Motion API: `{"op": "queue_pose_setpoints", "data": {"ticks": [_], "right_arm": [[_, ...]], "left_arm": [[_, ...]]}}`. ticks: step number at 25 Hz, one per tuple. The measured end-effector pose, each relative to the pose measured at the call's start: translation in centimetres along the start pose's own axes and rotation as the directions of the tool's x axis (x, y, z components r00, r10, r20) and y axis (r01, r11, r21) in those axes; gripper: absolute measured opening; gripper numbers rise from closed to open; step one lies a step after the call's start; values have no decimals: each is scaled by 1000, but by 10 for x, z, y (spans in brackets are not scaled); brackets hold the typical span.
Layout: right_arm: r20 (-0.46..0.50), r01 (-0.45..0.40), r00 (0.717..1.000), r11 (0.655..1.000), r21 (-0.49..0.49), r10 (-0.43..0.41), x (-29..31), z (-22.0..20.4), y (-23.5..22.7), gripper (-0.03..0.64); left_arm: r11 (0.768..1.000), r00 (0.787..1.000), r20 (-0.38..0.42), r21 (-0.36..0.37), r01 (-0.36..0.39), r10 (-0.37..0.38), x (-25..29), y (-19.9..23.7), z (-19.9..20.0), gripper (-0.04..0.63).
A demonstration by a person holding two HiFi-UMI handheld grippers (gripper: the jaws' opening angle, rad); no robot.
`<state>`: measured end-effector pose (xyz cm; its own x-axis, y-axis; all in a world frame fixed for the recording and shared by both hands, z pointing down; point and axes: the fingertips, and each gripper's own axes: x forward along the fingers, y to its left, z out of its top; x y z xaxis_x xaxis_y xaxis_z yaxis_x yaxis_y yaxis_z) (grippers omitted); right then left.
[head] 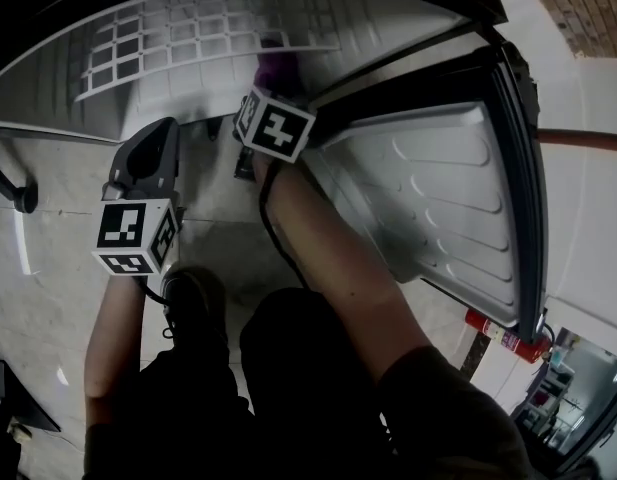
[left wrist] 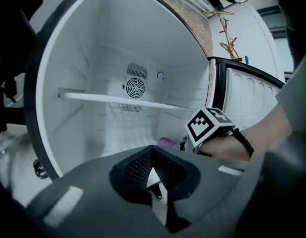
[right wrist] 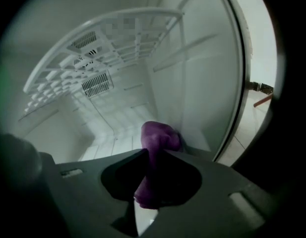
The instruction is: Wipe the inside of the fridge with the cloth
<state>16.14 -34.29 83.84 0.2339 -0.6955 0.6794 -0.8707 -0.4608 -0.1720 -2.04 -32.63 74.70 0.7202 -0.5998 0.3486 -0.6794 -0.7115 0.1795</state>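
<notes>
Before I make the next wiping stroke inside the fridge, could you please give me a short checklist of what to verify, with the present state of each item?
1. Grip: the right gripper has its jaws closed on the purple cloth. Ok.
2. Contact: the cloth's tip lies low by the right wall of the fridge. Whether it touches: cannot tell.
3. Door: stands wide open. Ok.
4. Wire shelf: above the right gripper, apart from it. Ok.
5. Left gripper: shut, empty, outside the fridge. Ok.
</notes>
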Motion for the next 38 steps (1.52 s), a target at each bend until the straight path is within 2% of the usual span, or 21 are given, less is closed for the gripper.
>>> {"op": "queue_pose_setpoints", "data": {"ticks": [6, 10, 12, 16, 19, 25, 27, 30, 34, 38], "right_arm": [[-55, -34, 998, 999, 7, 34, -45, -2, 24, 52], [-112, -64, 992, 998, -19, 61, -104, -4, 40, 52], [-145, -79, 987, 997, -13, 76, -138, 0, 47, 52], [-197, -107, 975, 994, 15, 108, -212, 27, 55, 52], [-192, -164, 967, 986, 21, 166, -273, 66, 66, 52], [-166, -280, 948, 960, -23, 272, -411, 149, 62, 52], [-150, -325, 937, 945, -36, 317, -451, 176, 61, 52], [-118, -427, 900, 903, -36, 421, -498, 214, 64, 52], [-88, -506, 862, 856, -108, 499, -542, 248, 59, 52], [-75, -526, 850, 836, -156, 521, -571, 268, 53, 52]], "left_arm": [[999, 998, -64, -37, -27, 24, -32, -9, 39, 18], [998, 992, -110, -23, -62, 59, -73, -20, 70, 18], [995, 988, -134, -46, -85, 79, -96, -27, 87, 18], [986, 980, -170, -108, -124, 105, -143, -53, 133, 18], [980, 978, -173, -135, -143, 119, -176, -79, 179, 18], [966, 985, -131, -217, -139, 112, -235, -169, 291, 18], [969, 987, -92, -200, -146, 130, -254, -195, 334, 18], [968, 983, -54, -174, -183, 176, -286, -222, 390, 18], [972, 981, -53, -134, -194, 188, -322, -246, 435, 18], [966, 974, -4, -125, -227, 228, -345, -250, 469, 18]]}}
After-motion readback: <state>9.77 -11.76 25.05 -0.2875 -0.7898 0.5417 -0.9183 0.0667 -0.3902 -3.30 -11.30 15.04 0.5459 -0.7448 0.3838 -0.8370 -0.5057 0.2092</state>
